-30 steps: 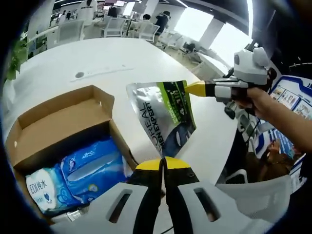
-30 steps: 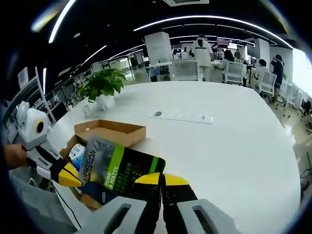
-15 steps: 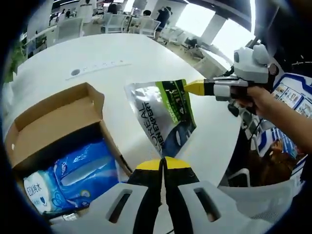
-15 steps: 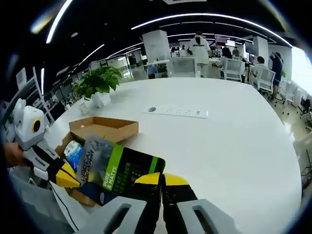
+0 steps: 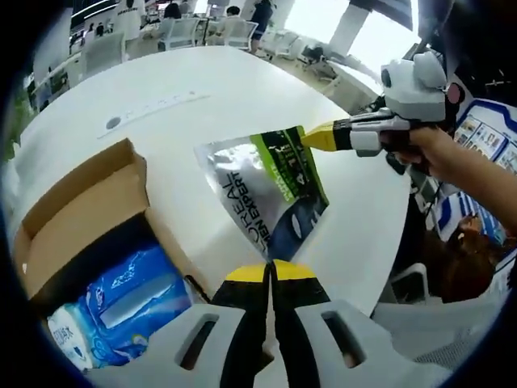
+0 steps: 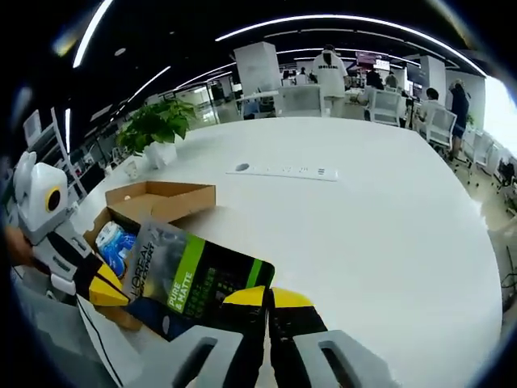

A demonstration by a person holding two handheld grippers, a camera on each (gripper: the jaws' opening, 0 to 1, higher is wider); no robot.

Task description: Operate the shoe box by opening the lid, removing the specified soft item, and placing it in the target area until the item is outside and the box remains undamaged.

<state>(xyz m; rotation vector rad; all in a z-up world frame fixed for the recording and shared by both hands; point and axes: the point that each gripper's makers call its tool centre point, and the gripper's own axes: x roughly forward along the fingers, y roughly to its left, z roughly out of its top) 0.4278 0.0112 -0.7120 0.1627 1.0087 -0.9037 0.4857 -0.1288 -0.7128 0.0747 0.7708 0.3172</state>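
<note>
Foil pouch (image 5: 266, 194) mid-frame | left gripper (image 5: 271, 271), right gripper (image 6: 268, 297) both clamp it | opposing pulls risk tearing | shoe box (image 5: 77, 210) lower left

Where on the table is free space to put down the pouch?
The white table is bare between the open shoe box and the power strip, and beyond to the far edge. It is crowded beside the box, where both grippers, left and right, hold the pouch.
</note>
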